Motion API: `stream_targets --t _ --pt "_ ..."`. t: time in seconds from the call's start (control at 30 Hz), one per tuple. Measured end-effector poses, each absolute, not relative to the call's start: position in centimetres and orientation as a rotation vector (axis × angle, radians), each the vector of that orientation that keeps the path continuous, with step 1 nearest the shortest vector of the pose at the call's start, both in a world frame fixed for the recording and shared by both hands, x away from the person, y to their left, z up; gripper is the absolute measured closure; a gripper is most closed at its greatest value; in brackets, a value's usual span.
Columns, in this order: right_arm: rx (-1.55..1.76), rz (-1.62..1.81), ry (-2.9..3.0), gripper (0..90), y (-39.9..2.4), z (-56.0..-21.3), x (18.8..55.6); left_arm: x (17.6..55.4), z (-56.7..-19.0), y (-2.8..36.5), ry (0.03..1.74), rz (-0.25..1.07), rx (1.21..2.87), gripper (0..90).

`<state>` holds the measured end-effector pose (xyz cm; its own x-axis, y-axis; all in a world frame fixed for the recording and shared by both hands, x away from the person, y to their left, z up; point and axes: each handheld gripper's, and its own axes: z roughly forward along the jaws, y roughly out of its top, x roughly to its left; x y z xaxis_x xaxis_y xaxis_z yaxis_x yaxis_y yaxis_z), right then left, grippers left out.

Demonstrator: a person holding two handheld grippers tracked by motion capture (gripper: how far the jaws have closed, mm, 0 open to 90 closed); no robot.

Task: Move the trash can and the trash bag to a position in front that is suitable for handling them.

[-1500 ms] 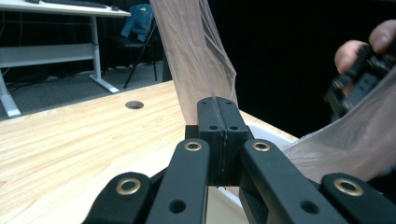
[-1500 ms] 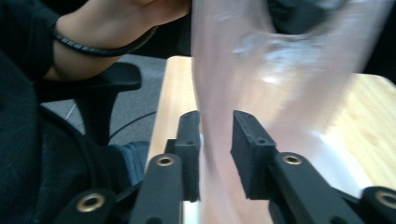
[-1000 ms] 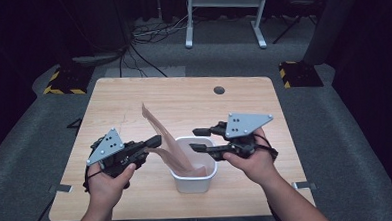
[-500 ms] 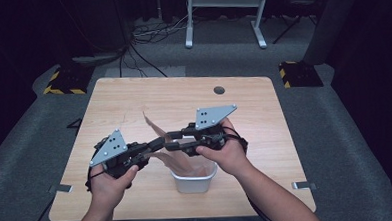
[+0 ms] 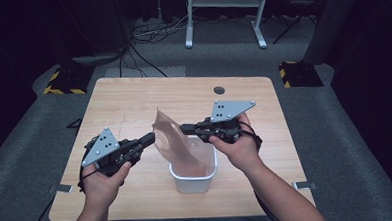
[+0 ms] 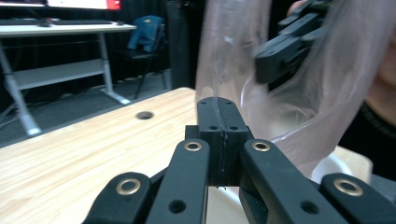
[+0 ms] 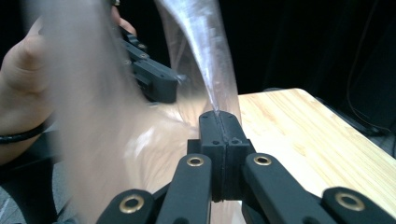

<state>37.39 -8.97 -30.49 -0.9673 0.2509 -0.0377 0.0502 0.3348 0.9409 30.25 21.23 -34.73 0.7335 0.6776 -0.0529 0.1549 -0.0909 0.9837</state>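
A thin, pinkish see-through plastic bag stands in a small white bin near the table's front middle. My left gripper is shut on the bag's left upper edge; in the left gripper view the film rises from its closed jaws. My right gripper has just been closing and is now shut on the bag's right upper edge. In the right gripper view the film runs up out of its closed jaws. The two grippers face each other across the bag.
The wooden table has a round cable hole near its far edge. Beyond it on the grey floor are a white desk frame, cables and two yellow-and-black striped blocks.
My right gripper swung left from beside the bin to the bag's upper edge and shut on it, then drew back slightly right. The left gripper kept its hold and place.
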Motion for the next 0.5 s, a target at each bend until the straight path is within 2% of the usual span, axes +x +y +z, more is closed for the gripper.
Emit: stream_targets --t 0.3,0.5 --pt "0.432 1.631 2.414 90.0 -11.8 -31.6 39.4 31.2 -35.6 22.2 0.754 0.529 1.691 90.0" --pt "0.529 1.61 2.444 90.0 -12.9 -33.4 41.1 32.5 -36.8 22.4 0.781 0.48 1.736 90.0"
